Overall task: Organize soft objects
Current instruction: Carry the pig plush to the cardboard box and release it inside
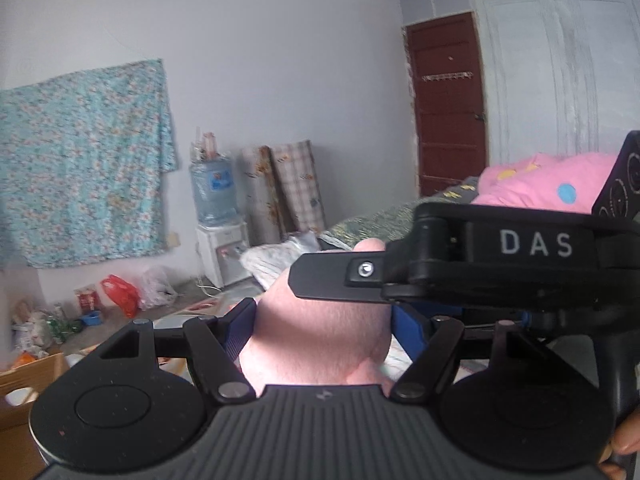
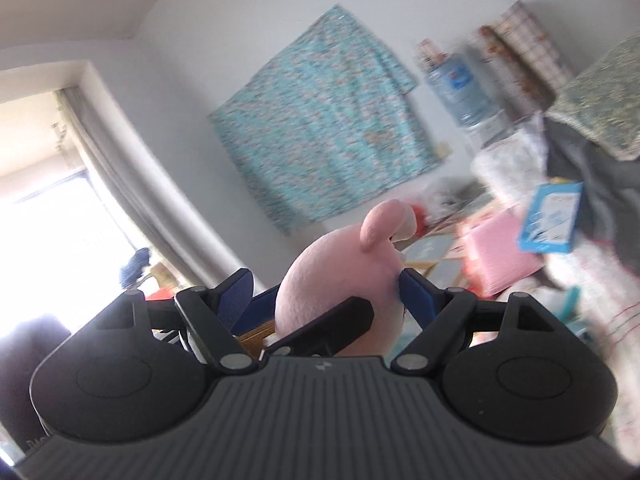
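The left gripper (image 1: 322, 334) is clamping the pink plush toy (image 1: 320, 320) by its body, and the right gripper (image 2: 326, 298) is pinching the same toy from the other side, finger crossing finger. Both are squeezing soft, rounded fabric, so a tug apart is likely risking a slip. Its ear (image 2: 380, 224) is poking up, with the floral cloth (image 1: 80, 160) hanging on the far wall

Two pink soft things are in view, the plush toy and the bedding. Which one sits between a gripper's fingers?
The plain pink plush toy, between the left gripper fingers. The pink bedding with yellow and blue spots lies apart, farther back on the bed.
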`<state>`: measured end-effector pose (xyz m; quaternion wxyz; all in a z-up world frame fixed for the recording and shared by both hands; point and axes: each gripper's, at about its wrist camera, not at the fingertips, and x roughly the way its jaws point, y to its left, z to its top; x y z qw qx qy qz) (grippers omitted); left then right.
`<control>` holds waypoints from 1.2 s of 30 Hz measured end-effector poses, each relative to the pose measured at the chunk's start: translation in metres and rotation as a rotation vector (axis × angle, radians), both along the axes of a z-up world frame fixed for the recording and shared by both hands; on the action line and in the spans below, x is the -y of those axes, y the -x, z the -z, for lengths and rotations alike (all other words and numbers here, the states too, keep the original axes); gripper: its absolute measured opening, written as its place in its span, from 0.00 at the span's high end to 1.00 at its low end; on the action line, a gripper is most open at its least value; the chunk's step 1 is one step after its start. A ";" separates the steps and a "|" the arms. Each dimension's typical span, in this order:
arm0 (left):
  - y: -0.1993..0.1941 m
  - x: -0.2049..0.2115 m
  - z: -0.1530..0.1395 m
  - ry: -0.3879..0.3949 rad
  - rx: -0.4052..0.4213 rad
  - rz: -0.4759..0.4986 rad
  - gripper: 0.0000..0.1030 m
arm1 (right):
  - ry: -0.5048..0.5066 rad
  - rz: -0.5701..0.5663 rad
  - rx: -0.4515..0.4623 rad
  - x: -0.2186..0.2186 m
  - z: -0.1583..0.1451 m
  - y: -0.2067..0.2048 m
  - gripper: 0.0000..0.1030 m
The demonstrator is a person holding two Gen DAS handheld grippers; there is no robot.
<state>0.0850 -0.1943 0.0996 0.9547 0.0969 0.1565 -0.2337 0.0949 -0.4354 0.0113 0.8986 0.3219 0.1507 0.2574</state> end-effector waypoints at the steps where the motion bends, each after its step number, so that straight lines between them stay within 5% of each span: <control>1: 0.004 -0.008 -0.003 0.005 0.003 -0.012 0.29 | -0.002 -0.023 0.005 -0.007 -0.004 0.003 0.21; 9: 0.019 -0.095 -0.024 0.042 -0.062 -0.138 0.29 | -0.040 -0.317 -0.039 -0.075 -0.023 -0.004 0.21; 18: -0.011 -0.226 -0.030 0.120 -0.295 -0.343 0.29 | -0.063 -0.635 -0.275 -0.203 -0.018 -0.055 0.21; 31: -0.117 -0.374 0.042 0.312 -0.641 -0.520 0.29 | 0.079 -0.709 -0.608 -0.360 0.014 -0.168 0.18; 36: -0.161 -0.411 0.071 0.341 -0.740 -0.596 0.29 | 0.084 -0.713 -0.662 -0.392 0.023 -0.216 0.18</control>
